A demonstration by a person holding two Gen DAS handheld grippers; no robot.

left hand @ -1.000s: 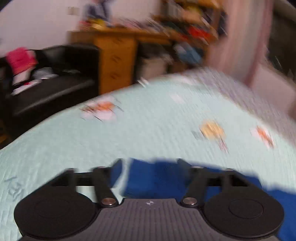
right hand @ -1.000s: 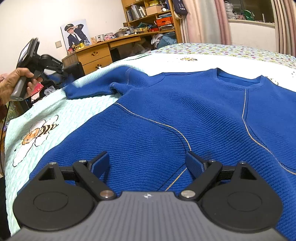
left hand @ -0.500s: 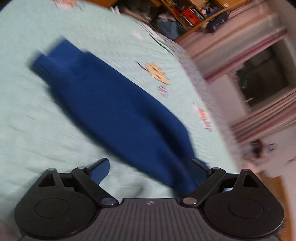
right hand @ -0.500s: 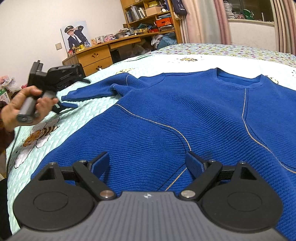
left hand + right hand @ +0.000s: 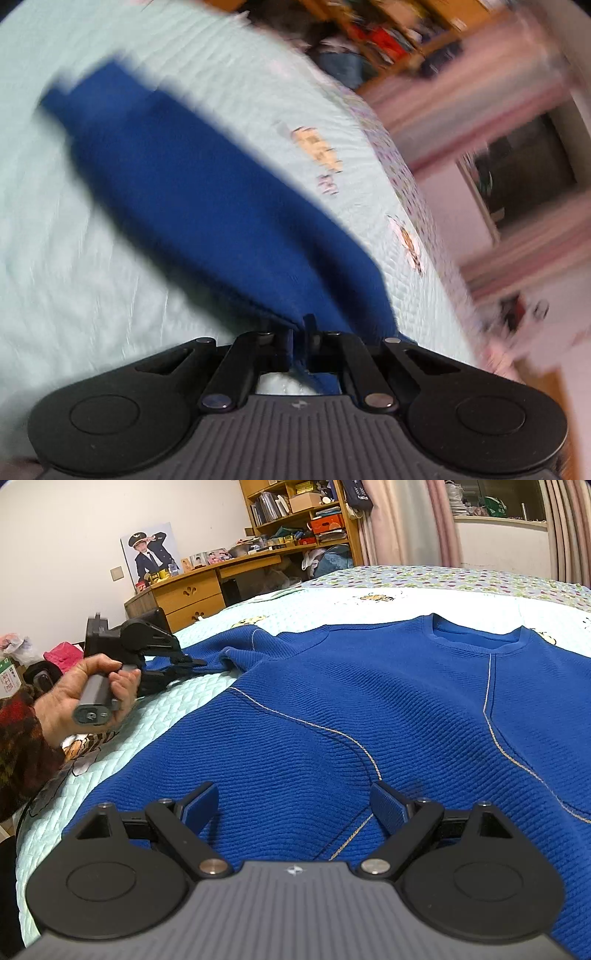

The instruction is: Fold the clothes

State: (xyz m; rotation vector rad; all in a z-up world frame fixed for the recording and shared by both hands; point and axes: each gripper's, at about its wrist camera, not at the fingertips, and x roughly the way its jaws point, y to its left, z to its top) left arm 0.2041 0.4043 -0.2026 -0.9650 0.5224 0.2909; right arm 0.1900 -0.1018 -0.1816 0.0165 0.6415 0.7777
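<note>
Right wrist view: blue ribbed sweater flat, sleeve pinched in left gripper, right gripper wide, empty.

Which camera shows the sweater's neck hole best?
The right wrist view: the blue sweater lies flat on the bed and its collar is sharp. The left wrist view shows only a blurred sleeve, no collar.

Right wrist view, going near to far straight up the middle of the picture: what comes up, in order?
right gripper, jaws open over the cloth → blue sweater lying flat → its neckline → pale green quilt → dotted bedcover → pink curtain.
</note>
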